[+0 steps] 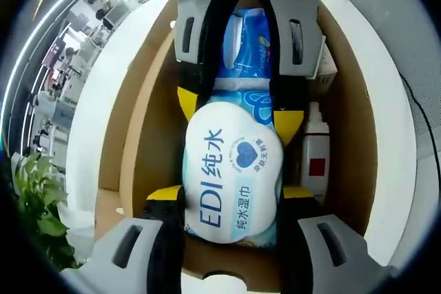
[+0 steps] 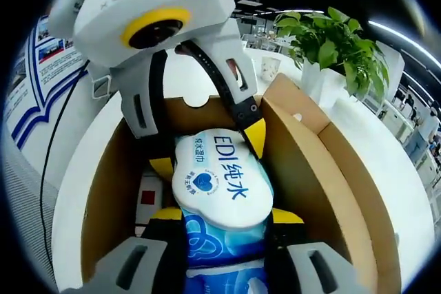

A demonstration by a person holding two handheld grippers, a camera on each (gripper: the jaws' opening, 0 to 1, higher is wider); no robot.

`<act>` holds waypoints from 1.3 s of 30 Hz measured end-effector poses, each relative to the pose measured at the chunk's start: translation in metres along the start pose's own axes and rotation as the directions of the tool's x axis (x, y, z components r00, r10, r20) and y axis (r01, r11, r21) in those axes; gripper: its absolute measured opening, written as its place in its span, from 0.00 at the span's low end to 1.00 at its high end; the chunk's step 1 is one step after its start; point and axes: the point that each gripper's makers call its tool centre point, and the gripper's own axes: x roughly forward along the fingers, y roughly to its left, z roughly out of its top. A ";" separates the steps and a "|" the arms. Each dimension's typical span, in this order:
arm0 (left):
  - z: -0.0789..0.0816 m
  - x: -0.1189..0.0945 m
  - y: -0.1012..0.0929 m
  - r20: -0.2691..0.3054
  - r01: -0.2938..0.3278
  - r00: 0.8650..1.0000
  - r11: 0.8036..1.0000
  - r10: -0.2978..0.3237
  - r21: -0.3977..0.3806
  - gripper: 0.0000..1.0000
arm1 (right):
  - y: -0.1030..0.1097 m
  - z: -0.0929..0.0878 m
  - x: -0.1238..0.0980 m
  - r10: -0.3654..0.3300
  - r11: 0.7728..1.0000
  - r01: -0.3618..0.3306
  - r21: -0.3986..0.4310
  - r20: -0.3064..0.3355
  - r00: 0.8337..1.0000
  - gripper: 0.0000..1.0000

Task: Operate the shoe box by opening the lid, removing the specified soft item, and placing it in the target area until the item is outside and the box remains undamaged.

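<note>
Wet-wipes pack sits inside open shoe box, long axis along the box. Left gripper and right gripper clamp opposite ends; neither nearer.

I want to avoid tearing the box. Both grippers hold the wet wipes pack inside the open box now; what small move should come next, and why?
Probably lift the wet wipes pack straight up a little. The left gripper and right gripper clamp its two ends, and the cardboard box walls stand close beside it, so sideways pulling could strain them.
</note>
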 end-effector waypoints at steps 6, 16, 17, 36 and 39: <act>0.001 -0.003 -0.001 -0.010 0.007 1.000 1.000 -0.007 -0.002 0.51 | 0.003 0.003 -0.004 0.003 1.000 -0.002 -0.003 0.013 1.000 0.37; 0.006 -0.014 0.000 -0.014 -0.004 1.000 1.000 0.004 0.004 0.52 | 0.004 0.013 -0.013 -0.011 1.000 0.012 -0.019 0.049 0.999 0.36; 0.007 -0.016 0.000 -0.016 -0.005 1.000 1.000 0.005 0.008 0.52 | 0.004 0.014 -0.014 -0.012 1.000 0.013 -0.017 0.052 0.999 0.36; 0.022 -0.047 0.008 -0.024 -0.038 0.999 0.998 0.039 0.054 0.51 | 0.005 0.039 -0.044 -0.052 0.998 0.056 -0.035 0.102 0.993 0.36; 0.027 -0.055 0.009 -0.023 -0.043 0.999 0.997 0.045 0.062 0.51 | 0.004 0.043 -0.052 -0.058 0.997 0.062 -0.036 0.110 0.992 0.36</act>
